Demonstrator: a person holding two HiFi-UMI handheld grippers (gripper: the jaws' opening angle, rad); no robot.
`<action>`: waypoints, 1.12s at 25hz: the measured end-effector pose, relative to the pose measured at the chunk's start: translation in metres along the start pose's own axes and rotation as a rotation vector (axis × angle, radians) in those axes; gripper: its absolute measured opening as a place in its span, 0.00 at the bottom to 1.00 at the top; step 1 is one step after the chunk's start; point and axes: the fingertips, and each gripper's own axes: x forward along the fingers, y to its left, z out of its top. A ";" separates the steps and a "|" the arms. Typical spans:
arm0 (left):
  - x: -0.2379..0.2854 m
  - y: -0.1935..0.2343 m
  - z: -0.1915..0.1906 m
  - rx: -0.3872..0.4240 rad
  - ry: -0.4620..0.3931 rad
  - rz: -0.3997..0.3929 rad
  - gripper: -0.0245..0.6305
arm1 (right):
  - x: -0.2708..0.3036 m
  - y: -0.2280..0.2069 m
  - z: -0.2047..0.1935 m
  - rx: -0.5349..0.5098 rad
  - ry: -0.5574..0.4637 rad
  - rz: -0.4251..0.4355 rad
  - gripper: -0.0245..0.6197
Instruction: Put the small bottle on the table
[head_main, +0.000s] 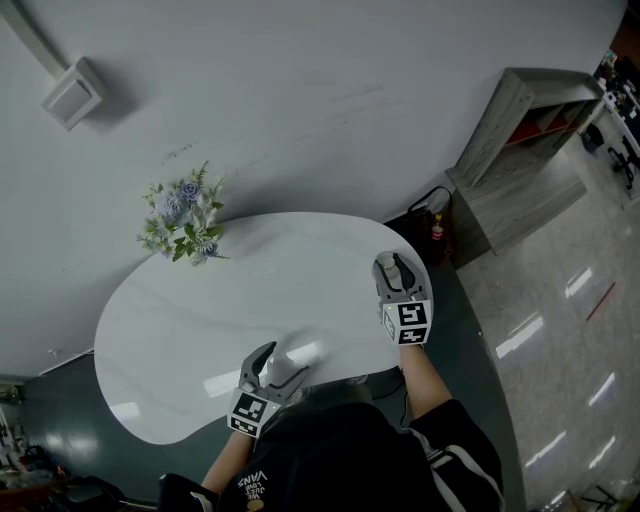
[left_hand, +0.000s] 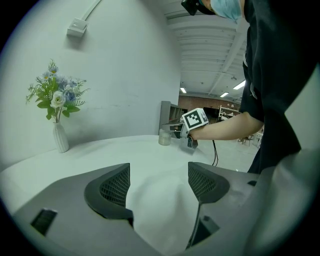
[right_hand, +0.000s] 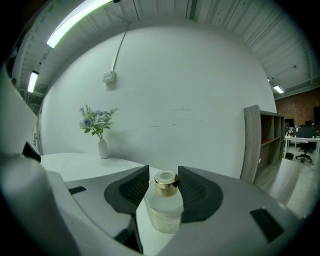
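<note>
One small bottle (right_hand: 163, 212) stands upright on the table (head_main: 200, 310), cap up, between the right gripper's (right_hand: 163, 175) loosely flanking jaws; the left gripper (left_hand: 159, 170) gapes wide, empty

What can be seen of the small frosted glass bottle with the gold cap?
The small frosted glass bottle is squat and round, with fine ribs low on its body and a shiny gold cap. It stands upright on the glossy white table, near its edge, between the two dark pads of the right tool. The pads sit close at its sides; whether they press it is unclear.
</note>
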 end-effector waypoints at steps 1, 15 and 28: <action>-0.002 0.002 0.001 0.000 -0.006 -0.001 0.60 | -0.001 0.001 0.001 0.003 -0.001 -0.006 0.30; -0.013 0.015 0.014 0.040 -0.065 -0.086 0.60 | -0.020 0.010 0.004 0.041 0.026 -0.070 0.33; -0.012 0.014 0.032 0.059 -0.136 -0.194 0.60 | -0.065 0.033 0.035 0.062 -0.038 -0.123 0.33</action>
